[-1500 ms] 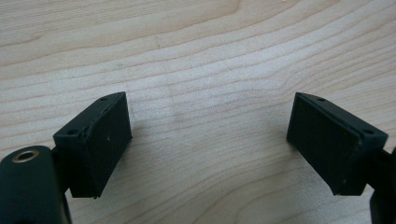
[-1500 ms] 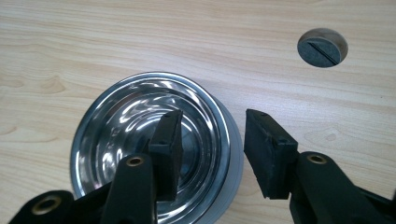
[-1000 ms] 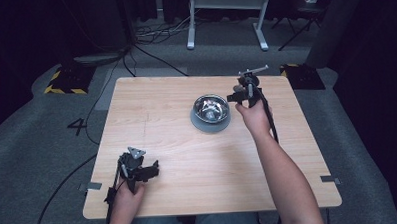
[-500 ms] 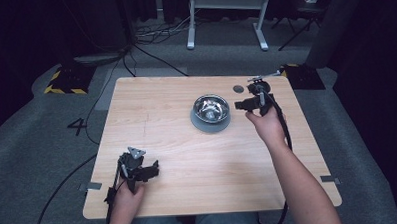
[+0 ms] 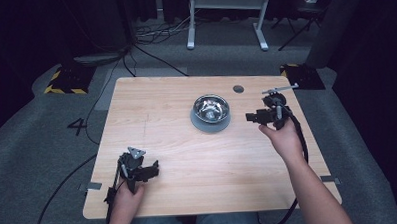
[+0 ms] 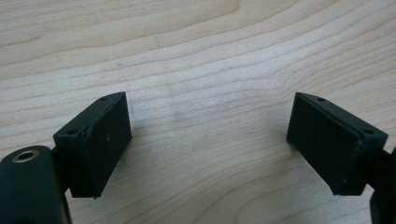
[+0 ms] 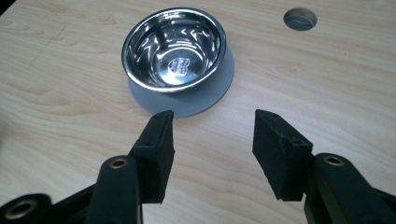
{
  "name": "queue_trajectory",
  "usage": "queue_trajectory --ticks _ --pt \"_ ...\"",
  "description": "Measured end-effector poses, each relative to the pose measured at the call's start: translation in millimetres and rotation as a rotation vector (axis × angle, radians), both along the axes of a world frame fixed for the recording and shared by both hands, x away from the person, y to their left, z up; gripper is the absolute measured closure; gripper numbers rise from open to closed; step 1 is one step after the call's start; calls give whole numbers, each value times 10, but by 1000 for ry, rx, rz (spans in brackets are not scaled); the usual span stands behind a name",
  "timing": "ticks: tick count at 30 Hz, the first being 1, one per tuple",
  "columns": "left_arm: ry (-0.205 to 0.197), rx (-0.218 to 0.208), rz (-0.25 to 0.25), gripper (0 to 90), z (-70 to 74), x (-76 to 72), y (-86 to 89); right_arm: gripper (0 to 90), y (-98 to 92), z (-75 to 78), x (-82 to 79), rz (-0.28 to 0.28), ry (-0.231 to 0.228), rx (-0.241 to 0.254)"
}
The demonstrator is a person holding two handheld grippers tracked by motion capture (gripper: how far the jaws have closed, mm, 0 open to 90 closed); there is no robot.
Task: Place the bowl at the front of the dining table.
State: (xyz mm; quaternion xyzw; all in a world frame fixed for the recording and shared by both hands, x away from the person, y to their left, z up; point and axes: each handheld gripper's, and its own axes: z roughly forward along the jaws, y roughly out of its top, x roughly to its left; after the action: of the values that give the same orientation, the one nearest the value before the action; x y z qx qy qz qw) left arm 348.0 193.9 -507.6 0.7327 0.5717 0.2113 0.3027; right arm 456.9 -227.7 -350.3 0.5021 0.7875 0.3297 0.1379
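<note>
Comparing with a second ago, the right claw [image 5: 250,117] is found drawn back from the far right part of the worktop [image 5: 162,123] toward its right edge, just beside the steel bowl [image 5: 211,108]. Its jaws have just been opening, and nothing is seen between them. The bowl, on its grey base, is left standing upright behind the worktop's middle. A release or a fresh approach is suggested. The left claw [image 5: 153,169] is held wide open and empty near the front left corner.
</note>
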Motion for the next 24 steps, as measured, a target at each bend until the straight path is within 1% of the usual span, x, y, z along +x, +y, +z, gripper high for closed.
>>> queue_trajectory --ticks 3,7,9,13,20,23,24 --pt "0 0 0 138 0 -1 0 462 -102 -41 -106 4 8 9" --pt "0 -1 0 138 0 -2 0 450 -208 -95 -219 3 5 -8" --pt "0 -1 0 138 0 -2 0 444 -263 -121 -276 9 -8 -20" --pt "0 -1 0 138 -1 -2 0 434 -363 -158 -401 -1 -27 -39" --pt "0 -1 0 138 -1 -1 0 413 -571 -291 -581 -22 -22 -25" --pt "0 0 0 138 0 -1 0 400 -650 -355 -622 -26 -15 -13" --pt "0 0 -1 138 0 -1 0 397 -667 -372 -627 -25 -5 -10"
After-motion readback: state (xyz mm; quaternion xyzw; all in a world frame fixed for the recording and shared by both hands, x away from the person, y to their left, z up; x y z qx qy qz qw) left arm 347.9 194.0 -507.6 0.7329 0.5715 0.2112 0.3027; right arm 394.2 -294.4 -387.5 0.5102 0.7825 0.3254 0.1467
